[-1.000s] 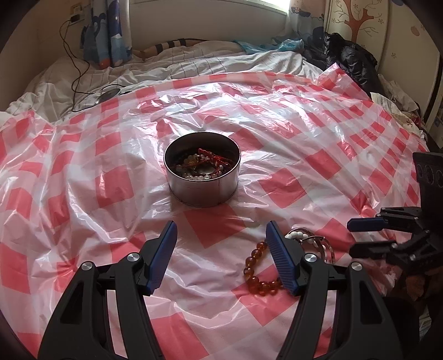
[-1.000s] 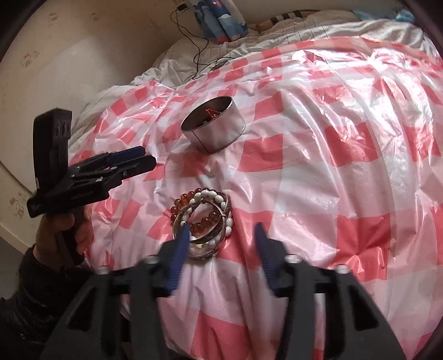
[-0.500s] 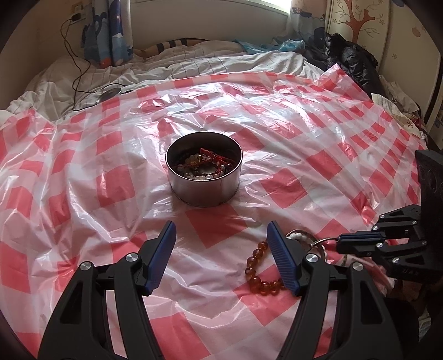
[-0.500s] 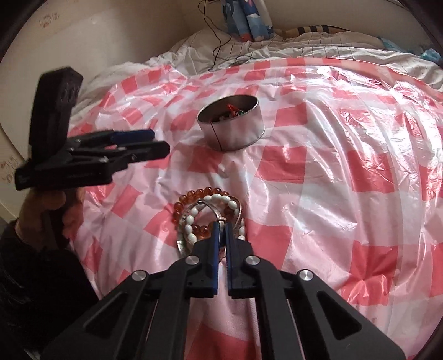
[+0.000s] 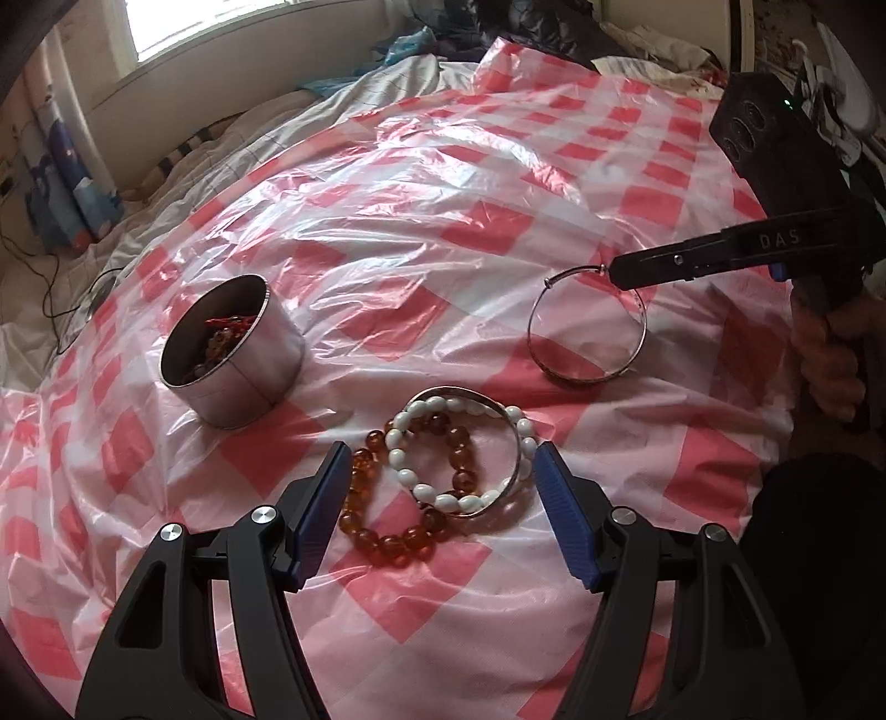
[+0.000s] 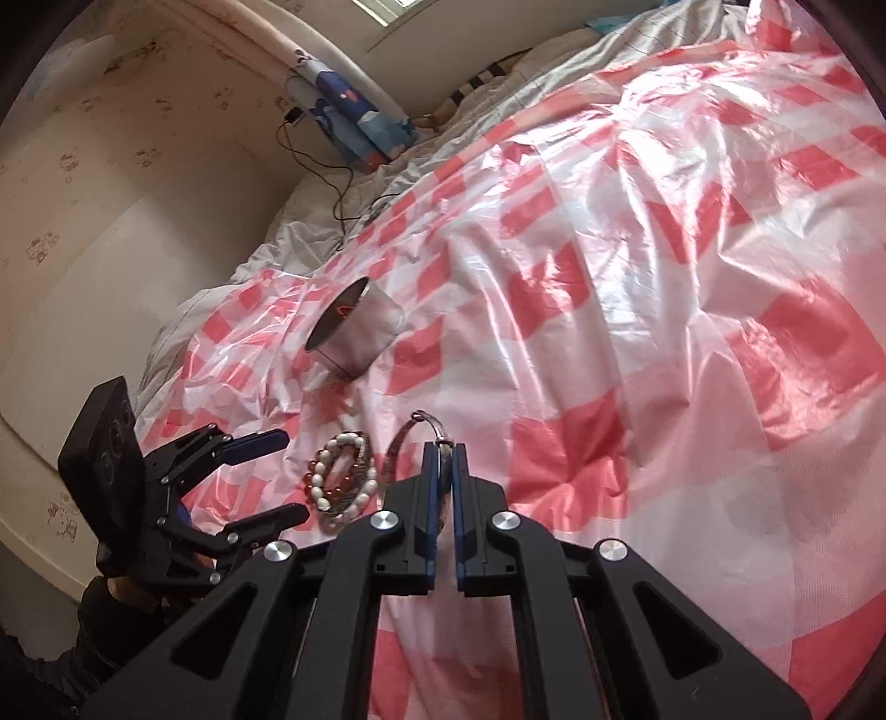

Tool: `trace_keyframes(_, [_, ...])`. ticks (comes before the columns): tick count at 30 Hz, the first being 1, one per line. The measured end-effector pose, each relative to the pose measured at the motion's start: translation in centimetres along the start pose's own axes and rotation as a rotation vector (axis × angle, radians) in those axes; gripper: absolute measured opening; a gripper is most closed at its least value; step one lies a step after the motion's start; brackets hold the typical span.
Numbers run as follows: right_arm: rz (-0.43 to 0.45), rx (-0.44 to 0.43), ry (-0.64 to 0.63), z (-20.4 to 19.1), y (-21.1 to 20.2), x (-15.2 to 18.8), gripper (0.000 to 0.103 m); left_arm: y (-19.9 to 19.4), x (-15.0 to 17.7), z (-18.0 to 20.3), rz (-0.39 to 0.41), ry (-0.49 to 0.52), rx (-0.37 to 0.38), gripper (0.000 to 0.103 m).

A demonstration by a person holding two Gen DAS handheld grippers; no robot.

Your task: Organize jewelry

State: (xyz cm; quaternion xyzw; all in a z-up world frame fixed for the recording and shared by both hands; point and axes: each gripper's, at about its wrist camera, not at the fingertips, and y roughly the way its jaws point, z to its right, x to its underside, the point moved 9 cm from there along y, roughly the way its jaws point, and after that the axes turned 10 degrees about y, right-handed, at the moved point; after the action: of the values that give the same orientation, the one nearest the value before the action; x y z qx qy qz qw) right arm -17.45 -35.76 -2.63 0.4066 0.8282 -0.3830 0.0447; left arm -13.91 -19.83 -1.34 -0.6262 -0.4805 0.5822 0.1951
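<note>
A round metal tin [image 5: 235,354] [image 6: 354,335] with several pieces of jewelry inside stands on the red-and-white checked plastic sheet [image 5: 443,232]. My right gripper [image 5: 617,271] [image 6: 441,451] is shut on a thin silver bangle [image 5: 587,327] [image 6: 407,437] and holds it lifted above the sheet. My left gripper [image 5: 443,471] [image 6: 288,476] is open, just in front of a pile of bracelets: an amber bead bracelet [image 5: 382,540], a white bead bracelet [image 5: 443,501] [image 6: 332,482] and a silver bangle [image 5: 501,401].
The sheet covers a bed with white bedding [image 5: 343,116] at the back. A cable [image 6: 338,183] and a blue patterned curtain [image 6: 354,127] are near the wall. Dark clothes [image 5: 548,27] lie at the far edge.
My right gripper shut on the thin silver bangle and lifted it up and to the right, away from the pile. My left gripper moved right, over the remaining bracelets.
</note>
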Motion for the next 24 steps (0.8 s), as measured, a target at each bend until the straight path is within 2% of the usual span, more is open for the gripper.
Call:
trace_keyframes(2, [-0.01, -0.003, 0.042, 1.2, 0.6, 0.3, 0.006, 0.6, 0.0, 0.7, -0.012, 0.018, -0.01, 0.065])
trace_keyframes(5, [-0.005, -0.007, 0.072, 2.2, 1.2, 0.8, 0.006, 1.2, 0.0, 2.0, -0.01, 0.047, 0.024, 0.064])
trace_keyframes(6, [-0.001, -0.008, 0.074, 2.2, 1.2, 0.7, 0.006, 1.3, 0.0, 2.3, -0.007, 0.057, 0.027, 0.058])
trace_keyframes(8, [-0.004, -0.006, 0.072, 2.3, 1.3, 0.8, 0.006, 1.4, -0.1, 2.7, -0.002, 0.047, 0.063, 0.038])
trace_keyframes(9, [-0.007, -0.002, 0.068, 2.4, 1.3, 0.8, 0.006, 1.6, 0.0, 2.6, -0.01, 0.03, 0.075, 0.015])
trace_keyframes(10, [-0.009, 0.002, 0.063, 2.3, 1.3, 0.8, 0.006, 1.8, 0.1, 2.5, -0.022, 0.012, 0.08, 0.007])
trace_keyframes(13, [-0.013, 0.009, 0.056, 2.2, 1.4, 0.9, 0.007, 2.0, 0.3, 2.1, -0.026, -0.038, 0.12, 0.006])
trace_keyframes(15, [-0.018, 0.005, 0.055, 2.2, 1.3, 1.0, 0.011, 1.5, 0.1, 1.6, -0.001, -0.104, 0.176, 0.006])
trace_keyframes(16, [-0.021, -0.003, 0.056, 2.1, 1.3, 1.0, 0.013, 1.0, -0.1, 1.3, 0.021, -0.137, 0.2, 0.006])
trace_keyframes(18, [-0.028, -0.035, 0.053, 1.5, 1.2, 1.0, 0.034, -0.2, -0.7, 0.1, 0.083, -0.213, 0.256, 0.006])
trace_keyframes(20, [-0.034, -0.026, 0.017, 0.6, 1.4, 1.1, 0.044, -1.4, -1.2, -1.2, 0.143, -0.292, 0.306, 0.006])
trace_keyframes(24, [-0.044, 0.062, -0.045, 0.1, 2.3, 1.2, 0.047, -3.7, -1.6, -4.5, 0.266, -0.449, 0.384, 0.006])
